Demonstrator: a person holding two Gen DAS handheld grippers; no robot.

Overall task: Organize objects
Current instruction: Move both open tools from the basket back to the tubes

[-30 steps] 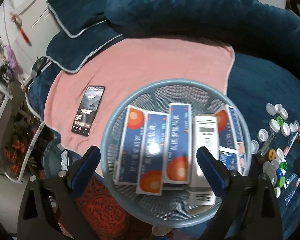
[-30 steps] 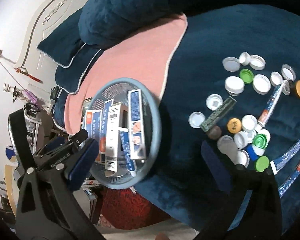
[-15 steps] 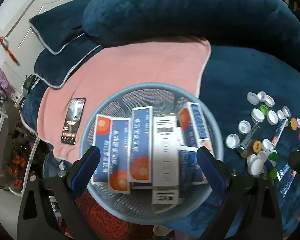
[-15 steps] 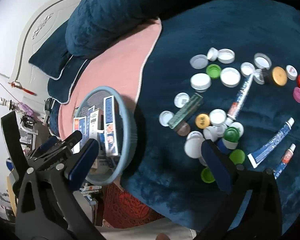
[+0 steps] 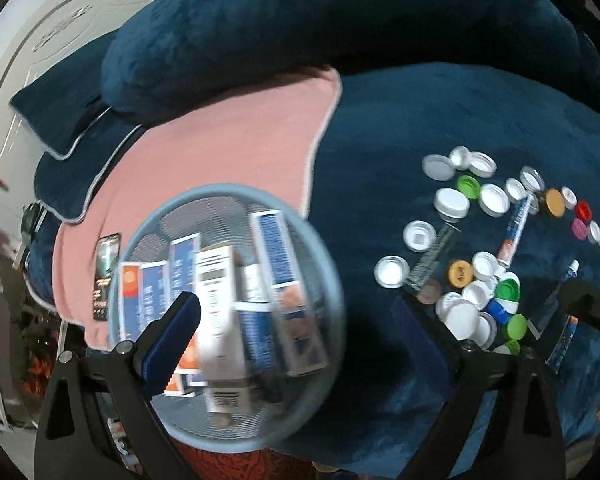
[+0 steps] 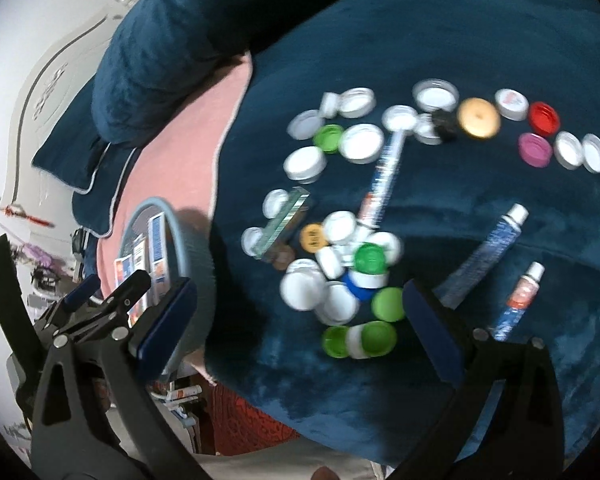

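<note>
We've swung both grippers off the basket (image 5: pixel 236 200) toward the caps (image 6: pixel 340 272); left gripper (image 5: pixel 296 332) and right gripper (image 6: pixel 300 316) gape empty. Probably tubes (image 6: pixel 488 248) next.

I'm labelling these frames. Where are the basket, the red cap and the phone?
basket (image 5: pixel 332 280), left wrist view, on its right rim.
red cap (image 6: pixel 544 119), right wrist view, on its middle.
phone (image 5: pixel 107 276), left wrist view, on its screen.
</note>
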